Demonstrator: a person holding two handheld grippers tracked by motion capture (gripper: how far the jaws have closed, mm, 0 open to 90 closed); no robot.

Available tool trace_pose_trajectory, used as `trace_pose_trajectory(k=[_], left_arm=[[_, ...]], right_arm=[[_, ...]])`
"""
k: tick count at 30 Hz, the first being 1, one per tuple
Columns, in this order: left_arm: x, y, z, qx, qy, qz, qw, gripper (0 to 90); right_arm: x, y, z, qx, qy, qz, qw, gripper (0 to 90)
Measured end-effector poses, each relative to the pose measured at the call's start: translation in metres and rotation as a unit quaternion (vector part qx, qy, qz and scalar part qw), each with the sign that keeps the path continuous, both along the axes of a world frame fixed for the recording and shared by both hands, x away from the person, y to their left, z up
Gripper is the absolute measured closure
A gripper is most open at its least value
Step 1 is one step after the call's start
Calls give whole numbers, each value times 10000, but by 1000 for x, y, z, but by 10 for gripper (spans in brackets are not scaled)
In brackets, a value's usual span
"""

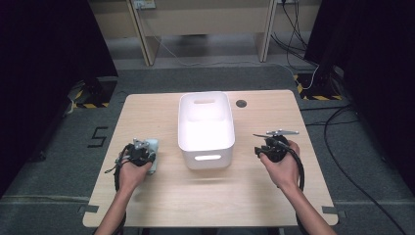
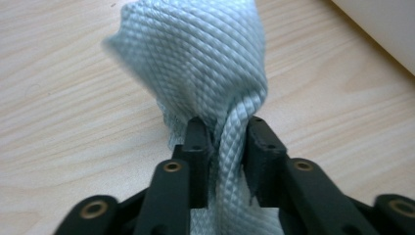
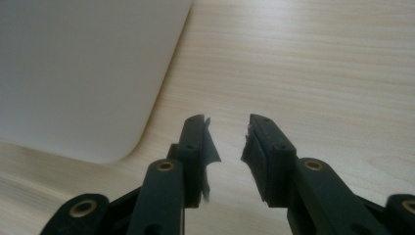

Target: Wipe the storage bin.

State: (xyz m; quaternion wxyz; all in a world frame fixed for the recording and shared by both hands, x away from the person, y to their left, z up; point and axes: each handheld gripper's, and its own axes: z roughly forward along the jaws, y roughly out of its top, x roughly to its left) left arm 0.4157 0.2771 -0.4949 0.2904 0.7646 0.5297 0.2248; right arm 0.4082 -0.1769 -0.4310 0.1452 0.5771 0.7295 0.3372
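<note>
Room: grey floor, cables lying about, and a light wooden table (image 1: pixel 161 196) in the middle.
Left gripper: the left gripper (image 2: pixel 226 142) is low over the left side of the table, in the person's left hand (image 1: pixel 131 172).
Cloth: a pale blue woven cloth (image 2: pixel 205 63) sits right between the left jaws. A twisted fold of it runs up through the gap, and the bigger bunch lies past the tips on the wood.
Left jaws: part open, with the fold touching both pads. I can't tell if they squeeze it or just sit by it.
Way it lies: the cloth's long side points straight away from the jaws, so it is this hand's job. The other hand is well apart.
Box: a white box (image 1: pixel 182 139) stands in the middle, just right of the cloth.
Right gripper: the right gripper (image 3: pixel 230 139) is on the far side of the box, jaws part open, nothing in them.
Next, I think: the cloth goes toward the box.
</note>
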Motion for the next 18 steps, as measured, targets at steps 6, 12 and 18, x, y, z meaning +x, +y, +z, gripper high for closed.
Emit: trace_pose_trajectory(k=[6, 12, 18], left_arm=[[0, -1, -2, 13, -142, 9, 9999, 571], [-12, 4, 11, -97, -441, 46, 9990, 448], [-43, 10, 34, -64, -910, -9, 9958, 401]], right_arm=[[0, -3, -1, 7, -65, -15, 10000, 658], [-1, -6, -1, 83, -102, -54, 9999, 640], [-4, -14, 0, 87, -218, -123, 9996, 614]])
